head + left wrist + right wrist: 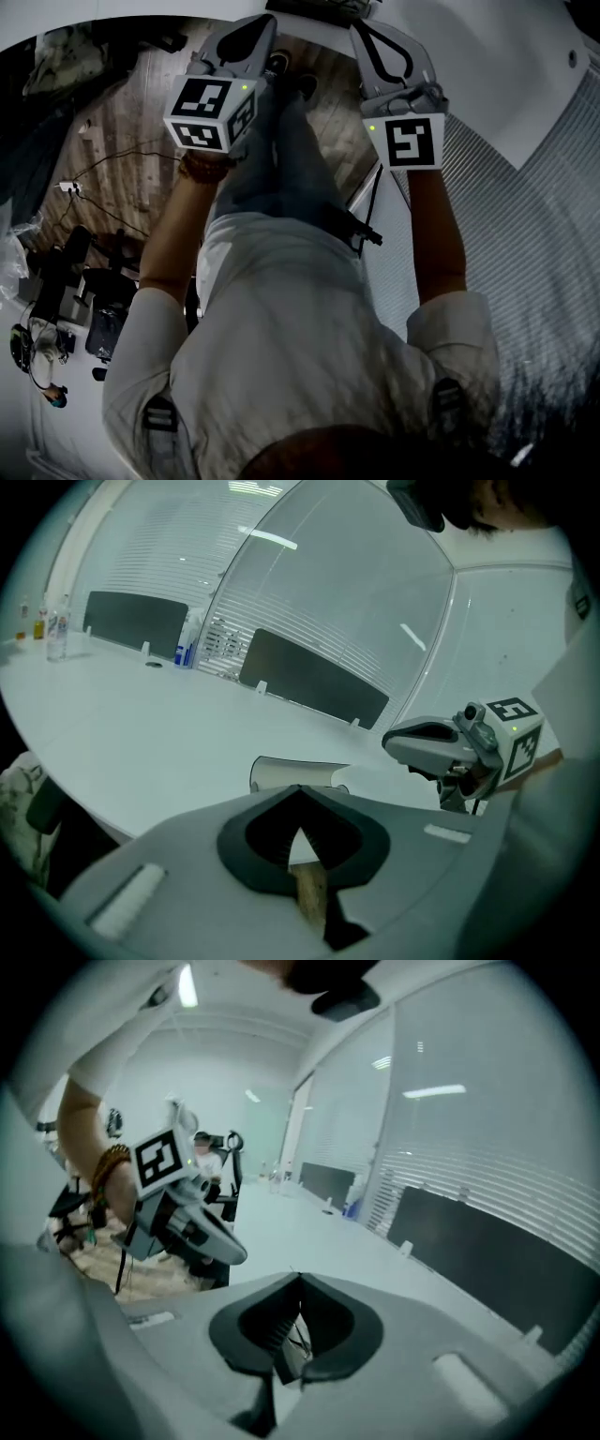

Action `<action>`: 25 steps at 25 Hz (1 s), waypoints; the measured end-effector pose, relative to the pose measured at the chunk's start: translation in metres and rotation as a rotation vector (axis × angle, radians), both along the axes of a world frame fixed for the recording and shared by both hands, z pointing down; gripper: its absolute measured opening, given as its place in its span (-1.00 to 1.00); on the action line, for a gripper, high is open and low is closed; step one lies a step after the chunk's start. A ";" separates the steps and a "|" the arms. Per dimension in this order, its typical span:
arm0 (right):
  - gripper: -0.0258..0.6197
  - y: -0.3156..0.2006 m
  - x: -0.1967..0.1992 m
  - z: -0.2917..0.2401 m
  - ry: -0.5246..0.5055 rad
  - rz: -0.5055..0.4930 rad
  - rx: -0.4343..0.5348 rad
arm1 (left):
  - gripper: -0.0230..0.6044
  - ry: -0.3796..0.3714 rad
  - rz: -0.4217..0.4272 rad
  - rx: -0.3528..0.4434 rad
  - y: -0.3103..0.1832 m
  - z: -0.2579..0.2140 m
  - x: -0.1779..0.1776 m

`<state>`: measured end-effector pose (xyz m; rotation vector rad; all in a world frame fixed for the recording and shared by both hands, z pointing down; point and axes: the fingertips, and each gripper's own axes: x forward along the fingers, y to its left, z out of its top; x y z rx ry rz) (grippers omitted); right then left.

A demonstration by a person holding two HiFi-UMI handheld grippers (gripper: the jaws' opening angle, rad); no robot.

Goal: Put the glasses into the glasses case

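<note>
- The left gripper (298, 789) has its claw closed, jaw tips meeting, with nothing between them.
- Just beyond those tips, a pale, rounded glasses case (281, 771) lies on the white table (141, 733). The jaws partly hide it, and what is inside it cannot be seen.
- The right gripper (298, 1281) also has its claw closed, tips together. Thin dark lines show in the gap behind the tips, too small to identify.
- In the left gripper view, the right gripper is to the right of the case.
- The head view shows a person in a white shirt (281, 319) holding both grippers out in front, over a wooden floor (122, 141).
</note>
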<state>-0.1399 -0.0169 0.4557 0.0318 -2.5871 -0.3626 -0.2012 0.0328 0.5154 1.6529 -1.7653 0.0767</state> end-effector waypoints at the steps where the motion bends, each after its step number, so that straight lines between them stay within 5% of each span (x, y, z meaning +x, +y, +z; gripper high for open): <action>1: -0.91 -0.003 0.006 -0.013 -0.057 0.070 -0.058 | -0.93 -0.001 0.006 0.003 0.002 -0.006 0.004; 4: -0.91 -0.005 0.026 -0.046 -0.181 0.225 -0.190 | -0.93 -0.005 0.025 0.017 0.010 -0.029 0.018; 7: -0.91 -0.002 0.048 -0.077 -0.225 0.301 -0.224 | -0.93 -0.015 0.061 0.053 0.014 -0.060 0.035; 25: -0.92 0.025 0.131 -0.273 -0.589 0.539 -0.163 | -0.92 -0.156 0.392 0.473 -0.013 -0.287 0.156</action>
